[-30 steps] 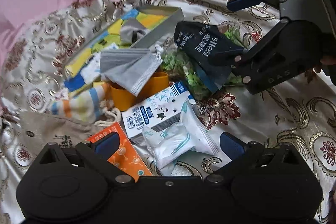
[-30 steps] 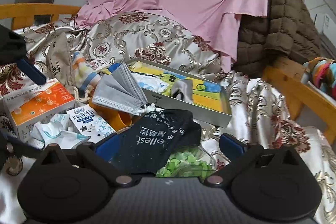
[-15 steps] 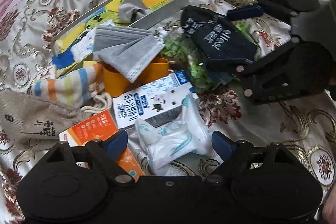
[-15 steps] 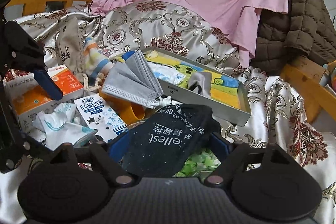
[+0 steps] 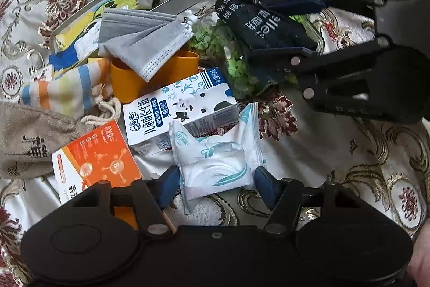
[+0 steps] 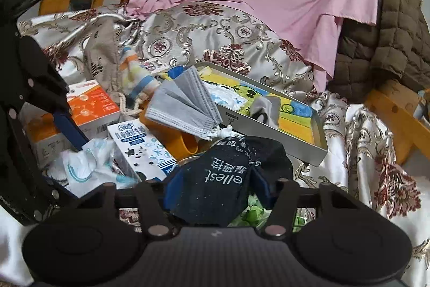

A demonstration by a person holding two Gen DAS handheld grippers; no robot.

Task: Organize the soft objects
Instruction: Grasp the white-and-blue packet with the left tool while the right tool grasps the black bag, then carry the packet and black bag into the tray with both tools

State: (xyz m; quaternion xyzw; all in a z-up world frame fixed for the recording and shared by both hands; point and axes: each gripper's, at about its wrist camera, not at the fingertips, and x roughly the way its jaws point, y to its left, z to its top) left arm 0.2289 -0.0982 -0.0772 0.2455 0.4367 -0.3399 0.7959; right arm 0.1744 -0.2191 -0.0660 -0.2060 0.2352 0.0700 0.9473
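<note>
My right jaws (image 6: 215,188) pinch the dark sock (image 6: 223,176), low centre of frame; it may drag the mask (image 6: 182,106) beside it. My left jaws (image 5: 216,183) sit narrow around the wipes pack (image 5: 215,158), whose slick wrapper could slip

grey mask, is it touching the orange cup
Touching. The left wrist view shows the grey mask draped over the rim of the orange cup, covering part of its opening; the right wrist view shows the same overlap.
</note>
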